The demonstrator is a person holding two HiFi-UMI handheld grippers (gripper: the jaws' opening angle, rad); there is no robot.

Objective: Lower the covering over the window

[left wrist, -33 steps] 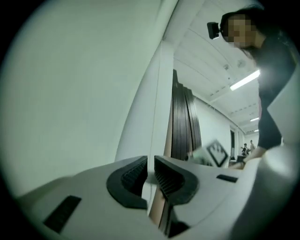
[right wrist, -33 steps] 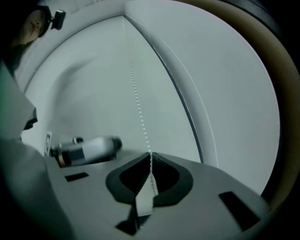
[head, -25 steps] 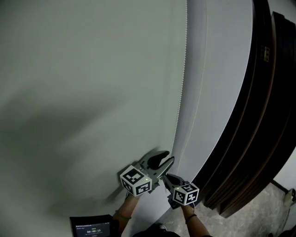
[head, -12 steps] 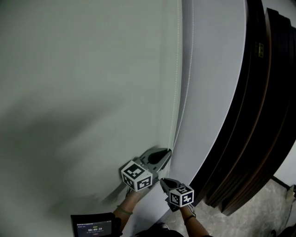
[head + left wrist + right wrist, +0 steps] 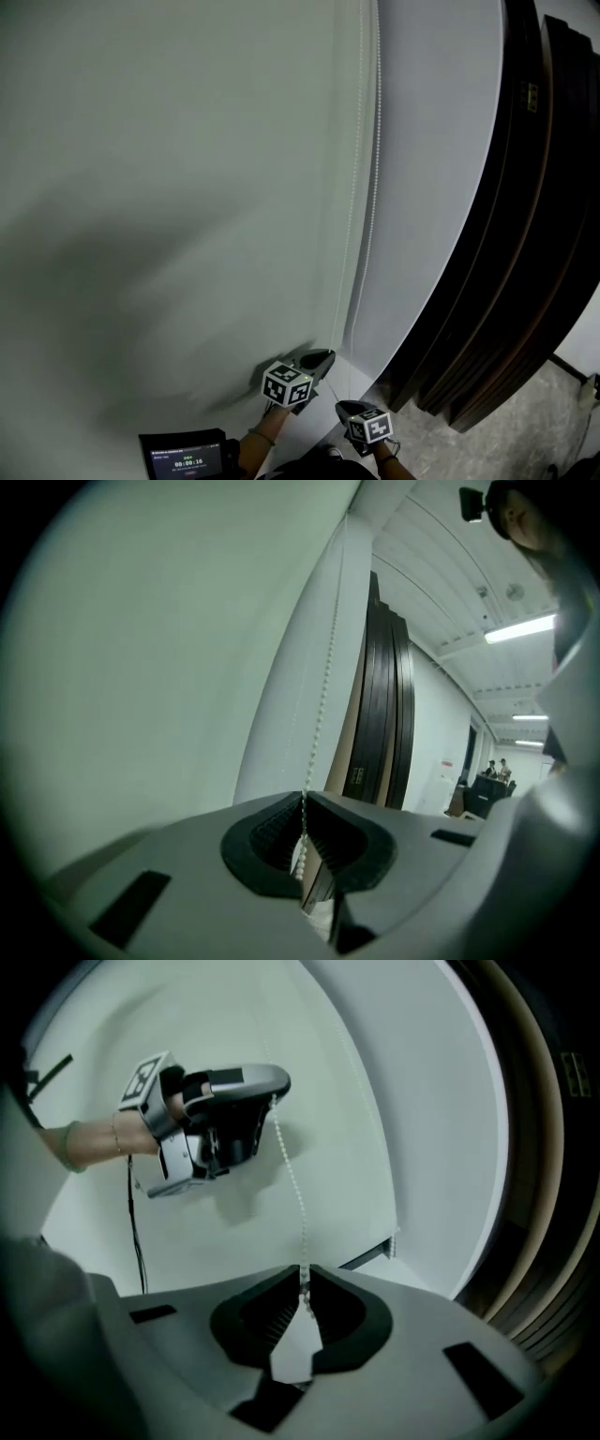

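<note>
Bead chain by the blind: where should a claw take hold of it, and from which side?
Take the bead chain on its free vertical run beside the blind, coming from the room side with the jaws straddling the thin strand. The left claw, jaws just closed, and the right claw both pinch it so.

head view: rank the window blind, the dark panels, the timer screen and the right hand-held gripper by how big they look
1. window blind
2. dark panels
3. timer screen and right hand-held gripper: about alike. The frame edge cuts off the screen, so I won't rank these two.
</note>
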